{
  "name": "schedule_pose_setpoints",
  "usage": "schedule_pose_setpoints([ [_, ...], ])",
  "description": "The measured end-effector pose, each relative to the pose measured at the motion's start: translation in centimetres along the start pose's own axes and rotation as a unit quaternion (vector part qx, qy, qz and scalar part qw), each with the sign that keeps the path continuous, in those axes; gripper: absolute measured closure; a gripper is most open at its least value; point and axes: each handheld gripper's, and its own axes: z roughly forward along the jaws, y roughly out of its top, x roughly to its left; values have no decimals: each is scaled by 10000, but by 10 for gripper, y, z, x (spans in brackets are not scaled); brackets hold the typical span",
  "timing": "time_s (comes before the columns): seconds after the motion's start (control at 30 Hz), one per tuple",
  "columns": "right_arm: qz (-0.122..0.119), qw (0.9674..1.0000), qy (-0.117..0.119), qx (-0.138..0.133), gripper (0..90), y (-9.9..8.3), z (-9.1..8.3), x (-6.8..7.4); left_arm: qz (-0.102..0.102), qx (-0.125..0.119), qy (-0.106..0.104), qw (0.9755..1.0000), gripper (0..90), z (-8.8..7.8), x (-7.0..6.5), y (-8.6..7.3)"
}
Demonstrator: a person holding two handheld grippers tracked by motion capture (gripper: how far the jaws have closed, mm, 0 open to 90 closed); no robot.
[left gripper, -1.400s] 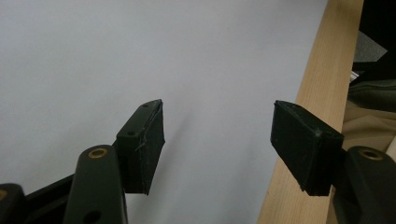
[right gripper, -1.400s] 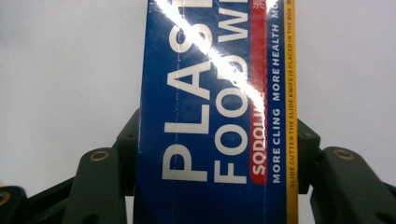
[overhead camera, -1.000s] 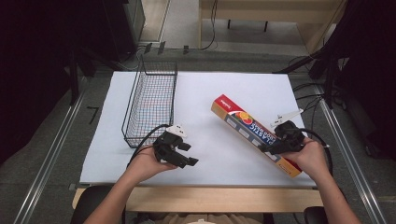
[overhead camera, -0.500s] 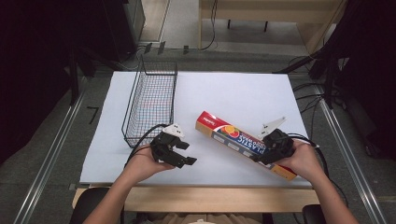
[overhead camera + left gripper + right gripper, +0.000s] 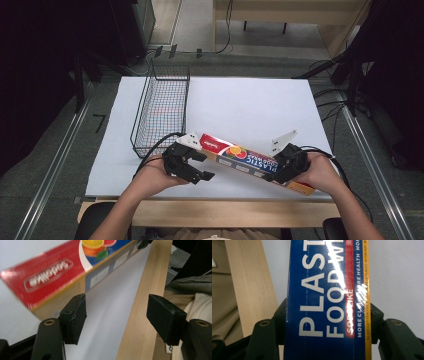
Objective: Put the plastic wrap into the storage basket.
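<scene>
Near the tabletop's front edge, the right gripper (image 5: 280,167) clamps a plastic wrap box (image 5: 240,157) (blue and red); the left gripper (image 5: 197,167) waits beside it, jaws spread wide.

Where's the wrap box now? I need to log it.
High view: the wrap box lies near the table's front edge, right gripper clamping it, left gripper beside its red end.

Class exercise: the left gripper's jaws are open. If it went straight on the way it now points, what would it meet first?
Probably the plastic wrap box: its red end hangs just ahead of the left gripper, off to one jaw's side. Straight between the jaws lies white table cover; depth is unclear.
</scene>
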Motion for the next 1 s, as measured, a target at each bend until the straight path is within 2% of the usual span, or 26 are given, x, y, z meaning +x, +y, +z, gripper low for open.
schedule_pose_setpoints([
  [0.13,-273,9995,116,49,418,4,0,5,152,-19,15,9999,282,-4,-2,4],
  [0.23,-452,9986,247,94,419,8,0,9,173,-54,3,9998,279,-6,-2,7],
  [0.4,-669,9973,274,157,418,15,2,16,397,-41,-36,9992,274,-7,-3,16],
  [0.5,-812,9963,233,129,418,19,3,17,512,106,-32,9986,271,-3,-4,23],
  [0.57,-852,9958,315,140,418,22,3,16,597,187,-72,9980,270,1,-5,27],
  [0.63,-892,9951,402,147,418,25,3,18,734,289,-124,9968,270,5,-7,31],
  [0.67,-918,9947,420,168,418,26,3,18,734,289,-124,9968,270,5,-7,31],
  [0.7,-943,9942,479,205,418,28,2,19,851,354,-162,9956,269,10,-10,36],
  [0.77,-1020,9937,422,181,419,29,2,21,904,376,-169,9951,264,12,-12,38],
  [0.8,-1185,9917,442,211,418,32,2,24,992,412,-218,9940,262,17,-14,43],
  [0.87,-1158,9917,488,257,417,33,1,25,1018,425,-260,9936,260,19,-15,45],
  [0.97,-1275,9903,527,152,417,38,-1,26,1199,573,-291,9907,259,28,-19,50],
  [1.0,-1249,9904,564,201,417,39,-2,26,1237,618,-288,9900,261,30,-20,50],
])
